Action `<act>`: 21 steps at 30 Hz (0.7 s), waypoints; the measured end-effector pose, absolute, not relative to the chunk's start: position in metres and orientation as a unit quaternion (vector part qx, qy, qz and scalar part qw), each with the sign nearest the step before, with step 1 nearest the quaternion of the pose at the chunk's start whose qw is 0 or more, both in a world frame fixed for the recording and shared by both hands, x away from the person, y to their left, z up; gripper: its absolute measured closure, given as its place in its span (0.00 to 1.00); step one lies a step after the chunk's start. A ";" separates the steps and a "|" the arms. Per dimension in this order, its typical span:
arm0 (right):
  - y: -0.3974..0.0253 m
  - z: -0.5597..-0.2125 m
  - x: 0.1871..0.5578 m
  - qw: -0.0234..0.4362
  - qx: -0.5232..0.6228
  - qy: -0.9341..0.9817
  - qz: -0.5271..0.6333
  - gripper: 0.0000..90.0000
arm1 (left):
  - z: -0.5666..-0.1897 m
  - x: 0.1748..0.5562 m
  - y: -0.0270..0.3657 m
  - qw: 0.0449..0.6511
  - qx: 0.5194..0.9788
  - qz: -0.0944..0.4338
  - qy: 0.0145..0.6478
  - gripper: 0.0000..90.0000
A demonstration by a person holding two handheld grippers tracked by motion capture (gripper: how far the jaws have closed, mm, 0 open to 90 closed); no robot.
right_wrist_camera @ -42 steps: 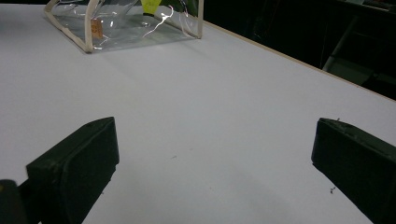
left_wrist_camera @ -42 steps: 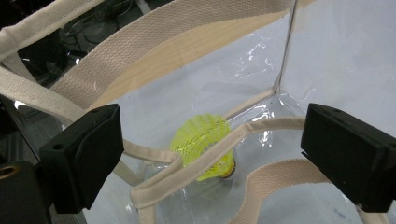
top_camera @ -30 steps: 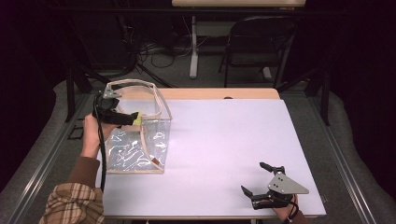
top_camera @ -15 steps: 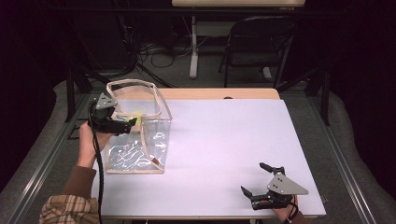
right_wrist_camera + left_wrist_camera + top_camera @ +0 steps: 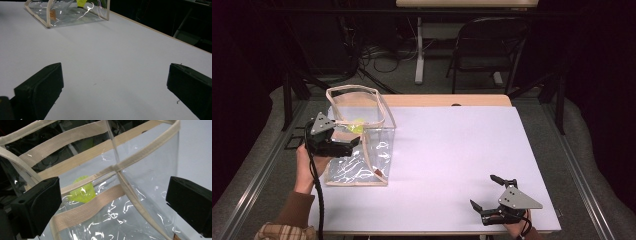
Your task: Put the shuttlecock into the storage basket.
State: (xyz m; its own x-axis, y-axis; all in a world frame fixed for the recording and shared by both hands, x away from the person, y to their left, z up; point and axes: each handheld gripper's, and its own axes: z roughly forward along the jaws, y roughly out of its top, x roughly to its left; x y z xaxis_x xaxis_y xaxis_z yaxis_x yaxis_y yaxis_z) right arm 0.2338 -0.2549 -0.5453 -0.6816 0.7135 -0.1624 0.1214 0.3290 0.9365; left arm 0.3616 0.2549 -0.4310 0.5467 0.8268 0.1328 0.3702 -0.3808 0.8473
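Observation:
A clear plastic bag with beige trim stands open at the table's left. A yellow-green object lies inside it near the far wall. My left gripper is open at the bag's left side, level with its upper wall. In the left gripper view the jaws stand wide apart and hold nothing; the bag and the yellow-green object lie beyond them. My right gripper rests open near the front right edge. The right gripper view looks across bare table to the bag.
The white table top stretches between the bag and the right gripper, with a wooden strip along its far edge. A dark chair and cables stand on the floor behind. A cable trails from the left gripper.
The left gripper has drawn back from over the bag's rim toward the person, down its left side. The yellow-green object stays in the bag. The right gripper has not moved.

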 end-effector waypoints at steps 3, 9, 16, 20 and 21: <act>-0.255 -0.545 0.234 0.290 0.274 0.762 0.511 0.00 | -0.432 0.355 0.253 0.412 0.779 0.283 0.378 0.00; -0.255 -0.545 0.234 0.290 0.274 0.762 0.511 0.00 | -0.435 0.341 0.250 0.423 0.777 0.288 0.367 0.00; -0.255 -0.545 0.233 0.290 0.274 0.762 0.511 0.00 | -0.440 0.324 0.246 0.440 0.774 0.287 0.353 0.00; -0.255 -0.545 0.233 0.290 0.274 0.762 0.510 0.00 | -0.445 0.315 0.245 0.447 0.773 0.286 0.347 0.00; -0.255 -0.545 0.233 0.290 0.274 0.762 0.511 0.00 | -0.447 0.313 0.244 0.451 0.772 0.286 0.345 0.00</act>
State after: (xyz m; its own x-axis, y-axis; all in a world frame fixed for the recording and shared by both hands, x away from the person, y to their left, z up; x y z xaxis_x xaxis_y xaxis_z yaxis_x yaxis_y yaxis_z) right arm 0.2335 -0.2546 -0.5454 -0.6818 0.7135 -0.1615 0.1213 0.3281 0.9368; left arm 0.3128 0.2444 -0.4470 0.5992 0.7899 0.1307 0.2746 -0.3561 0.8932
